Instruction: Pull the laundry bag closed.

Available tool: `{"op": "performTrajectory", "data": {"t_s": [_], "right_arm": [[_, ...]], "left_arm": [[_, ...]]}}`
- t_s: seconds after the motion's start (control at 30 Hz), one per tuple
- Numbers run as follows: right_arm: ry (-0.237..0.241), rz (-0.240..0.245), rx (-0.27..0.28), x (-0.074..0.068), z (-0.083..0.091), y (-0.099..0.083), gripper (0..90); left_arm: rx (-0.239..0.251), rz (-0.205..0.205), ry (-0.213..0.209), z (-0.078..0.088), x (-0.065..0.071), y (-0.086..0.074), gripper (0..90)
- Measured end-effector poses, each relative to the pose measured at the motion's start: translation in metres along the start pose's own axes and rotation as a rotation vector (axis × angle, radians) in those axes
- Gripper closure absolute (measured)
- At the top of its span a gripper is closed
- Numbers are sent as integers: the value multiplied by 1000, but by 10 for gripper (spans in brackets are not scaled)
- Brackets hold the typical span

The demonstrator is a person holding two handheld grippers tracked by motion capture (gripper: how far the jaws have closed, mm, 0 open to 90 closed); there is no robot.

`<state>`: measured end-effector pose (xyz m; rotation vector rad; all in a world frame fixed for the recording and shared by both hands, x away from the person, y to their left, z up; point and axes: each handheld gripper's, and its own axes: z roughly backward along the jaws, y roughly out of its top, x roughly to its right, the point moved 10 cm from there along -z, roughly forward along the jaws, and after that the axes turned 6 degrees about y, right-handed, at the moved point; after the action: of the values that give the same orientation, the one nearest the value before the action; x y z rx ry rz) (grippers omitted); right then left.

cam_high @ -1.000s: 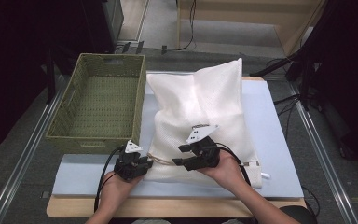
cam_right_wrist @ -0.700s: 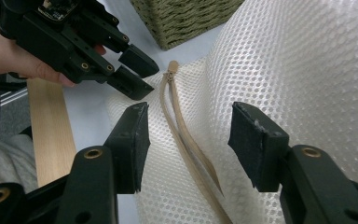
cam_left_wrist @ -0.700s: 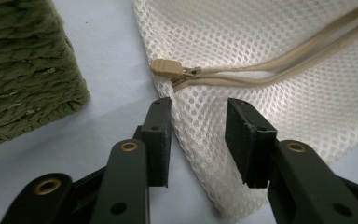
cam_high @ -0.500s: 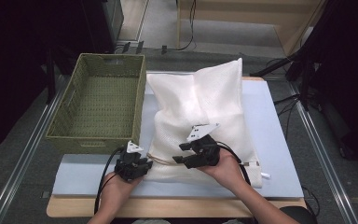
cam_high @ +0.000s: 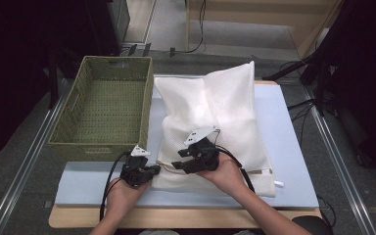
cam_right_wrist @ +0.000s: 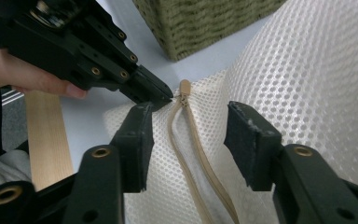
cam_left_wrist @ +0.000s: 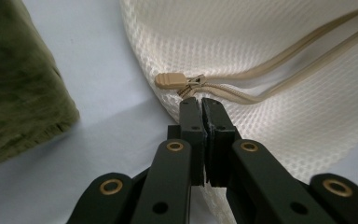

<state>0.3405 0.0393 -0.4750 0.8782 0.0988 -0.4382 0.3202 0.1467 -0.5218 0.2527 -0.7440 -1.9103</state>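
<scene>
The zip pull (cam_left_wrist: 170,80) sits at the near left corner of the mesh bag (cam_high: 215,112), at the end of a tan zip (cam_right_wrist: 189,154) that runs along the bag's near edge, and everything I'm doing is arranged around that little tab. The bag lies flat on the pale mat (cam_high: 293,147), near the front of the table, so the zip faces me and both tools reach it without stretching. My left gripper (cam_left_wrist: 201,105) has just clamped its jaws together on the mesh right beside the slider — as I read it, an anchor, so the soft fabric won't bunch or slide when the pull is tugged. My right gripper (cam_right_wrist: 189,140) straddles the zip with its jaws apart, one pad either side of the tape and touching nothing; they have been narrowing, yet the pull lies beyond the pads, so I judge I must push forward before I pinch it. The two tools nearly meet at that corner, and the risk is fouling one on the other. The basket (cam_high: 105,112) stands just left of the bag, close by — handy, I'd guess, for whatever comes out.
</scene>
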Motion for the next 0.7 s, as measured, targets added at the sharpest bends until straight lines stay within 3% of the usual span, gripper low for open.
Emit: {"op": "performTrajectory", "data": {"t_s": [0.1, 0.23, 0.37, 0.47, 0.7], "right_arm": [[5, 7, 7, -1, 2, 6, 562], [11, -9, 30, 2, 6, 17, 639], [21, -43, 52, 6, 8, 27, 792], [33, -40, 46, 5, 5, 29, 900], [30, -38, 19, 6, -10, 34, 900]], "left_arm": [[63, 12, -13, 17, 1, 13, 889], [112, -11, -21, 31, 7, 19, 890], [130, -37, -21, 38, 13, 21, 890], [152, -36, -34, 43, 17, 23, 891], [181, -42, -45, 50, 24, 26, 893]]}}
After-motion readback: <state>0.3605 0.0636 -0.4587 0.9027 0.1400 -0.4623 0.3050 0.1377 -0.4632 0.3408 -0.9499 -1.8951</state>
